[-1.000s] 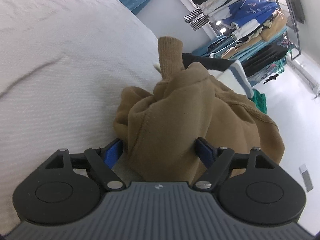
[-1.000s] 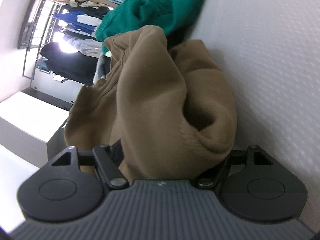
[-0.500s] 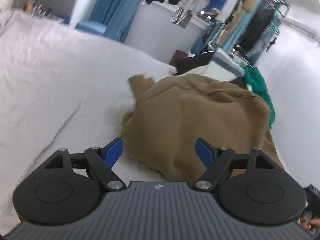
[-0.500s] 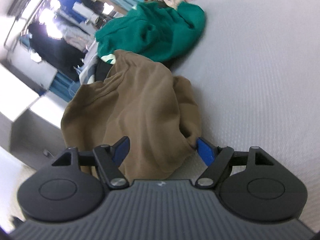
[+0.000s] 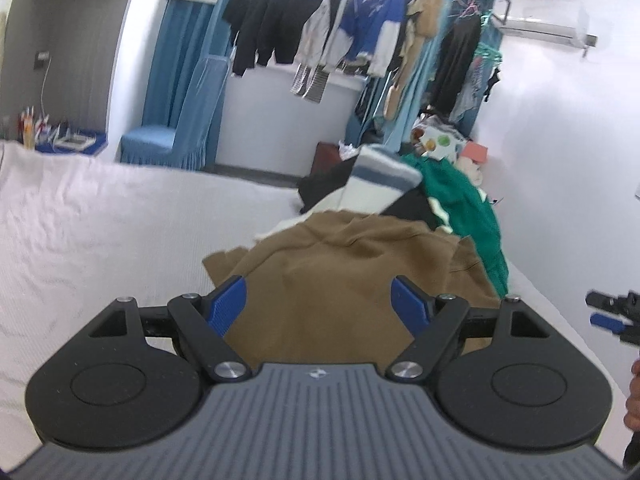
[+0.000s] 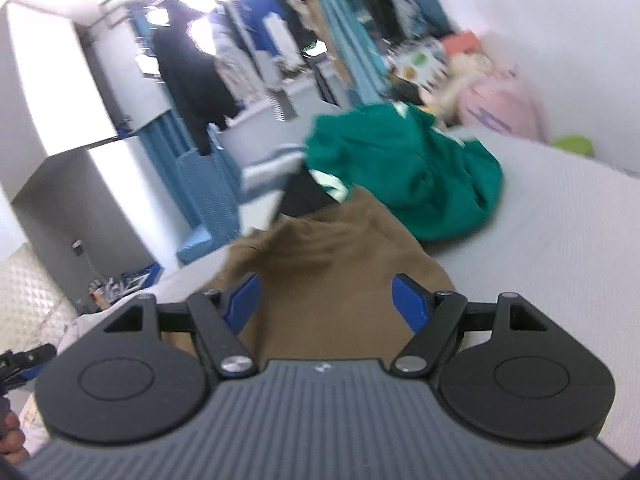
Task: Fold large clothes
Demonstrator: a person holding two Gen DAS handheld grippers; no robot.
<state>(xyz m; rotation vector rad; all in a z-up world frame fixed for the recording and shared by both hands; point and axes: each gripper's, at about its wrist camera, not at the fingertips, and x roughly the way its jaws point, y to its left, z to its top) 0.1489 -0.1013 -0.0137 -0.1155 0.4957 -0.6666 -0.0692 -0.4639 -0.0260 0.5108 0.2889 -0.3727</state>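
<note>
The left gripper [image 5: 318, 300] hangs above the bed with its 2 blue pads [image 5: 224, 304] spread wide and nothing between them. Below it the brown sweatshirt [image 5: 352, 280] lies in a loose heap on the white bedspread [image 5: 100, 232], near the bed's far end. Just past the sweatshirt sit a striped grey and white garment [image 5: 380, 176] and a green garment [image 6: 400, 176], touching it. The right gripper [image 6: 324, 300] is also gaping and empty, held over the same brown heap. Clothes hang on a rack [image 5: 360, 32] by the far wall.
</note>
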